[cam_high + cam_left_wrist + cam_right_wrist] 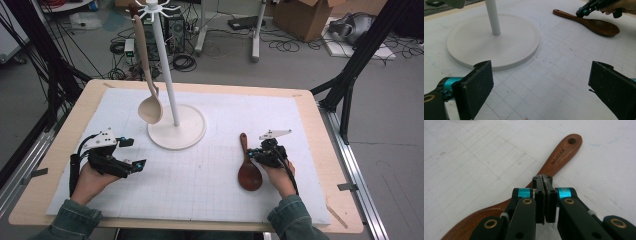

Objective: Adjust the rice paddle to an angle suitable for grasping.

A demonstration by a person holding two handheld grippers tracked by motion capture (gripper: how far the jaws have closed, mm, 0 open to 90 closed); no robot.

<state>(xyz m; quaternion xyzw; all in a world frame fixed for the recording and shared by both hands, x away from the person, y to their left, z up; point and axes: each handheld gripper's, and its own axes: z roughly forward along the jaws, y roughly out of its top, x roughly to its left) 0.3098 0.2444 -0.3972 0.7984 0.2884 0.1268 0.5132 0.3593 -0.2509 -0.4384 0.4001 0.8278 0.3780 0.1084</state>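
A: From the high view, where is the brown wooden spoon [248, 167]?
B: Flat on the white mat [210, 170], right of the stand's base [177, 127]; the right gripper [256, 153] sits at its handle.
A: The left gripper view?
B: The left gripper [541, 83] gapes wide, holding nothing.
A: The right gripper view?
B: Jaws pressed together, empty, above the handle.

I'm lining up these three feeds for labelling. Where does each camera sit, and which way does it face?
High view: above the person's side, looking forward and down on the table; both forearms and tongs show.
Left gripper view: rides the left tongs, facing the stand; its open jaws show.
Right gripper view: rides the right tongs, looking down its shut jaws over the brown spoon.
Shared: the left gripper view and high view both show that spoon and the right tongs.
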